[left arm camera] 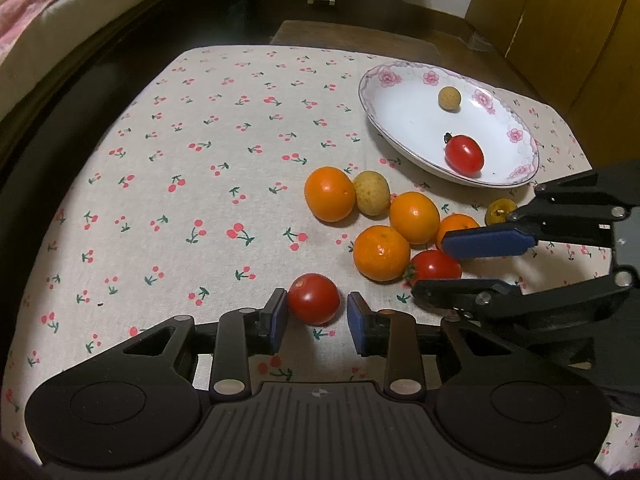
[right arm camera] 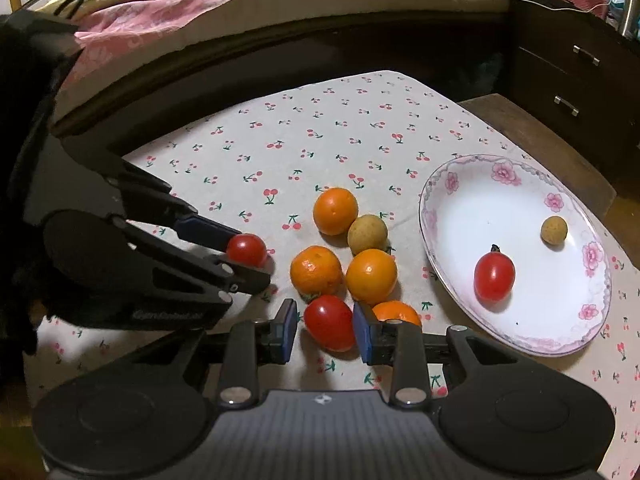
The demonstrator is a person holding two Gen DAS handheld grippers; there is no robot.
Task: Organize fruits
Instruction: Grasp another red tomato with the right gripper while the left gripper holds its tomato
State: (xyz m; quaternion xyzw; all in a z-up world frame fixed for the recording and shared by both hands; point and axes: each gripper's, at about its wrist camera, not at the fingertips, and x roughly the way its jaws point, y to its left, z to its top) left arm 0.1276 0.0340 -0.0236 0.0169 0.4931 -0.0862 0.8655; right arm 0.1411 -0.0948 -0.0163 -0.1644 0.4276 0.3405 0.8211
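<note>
A floral white plate (left arm camera: 404, 120) (right arm camera: 480, 200) holds a red tomato (left arm camera: 464, 154) (right arm camera: 494, 276) and a small tan fruit (left arm camera: 449, 98) (right arm camera: 554, 230). Beside it lie several oranges (left arm camera: 329, 193) (right arm camera: 335, 211) and a yellowish fruit (left arm camera: 372, 193) (right arm camera: 367, 234). My left gripper (left arm camera: 317, 316) (right arm camera: 250, 258) is open, its pads on either side of a round red tomato (left arm camera: 314, 298) (right arm camera: 247, 250) on the cloth. My right gripper (right arm camera: 326, 330) (left arm camera: 434, 262) is open around an oval red tomato (right arm camera: 330, 322) (left arm camera: 436, 266), close to touching.
The table wears a cherry-print cloth (left arm camera: 200, 160) (right arm camera: 320, 128). A small yellow fruit (left arm camera: 500, 211) lies behind the right gripper. A bed (right arm camera: 240, 8) runs along the far side, a dark drawer unit (right arm camera: 576, 80) stands beyond the plate, and a wooden stool (left arm camera: 352, 36) adjoins the table.
</note>
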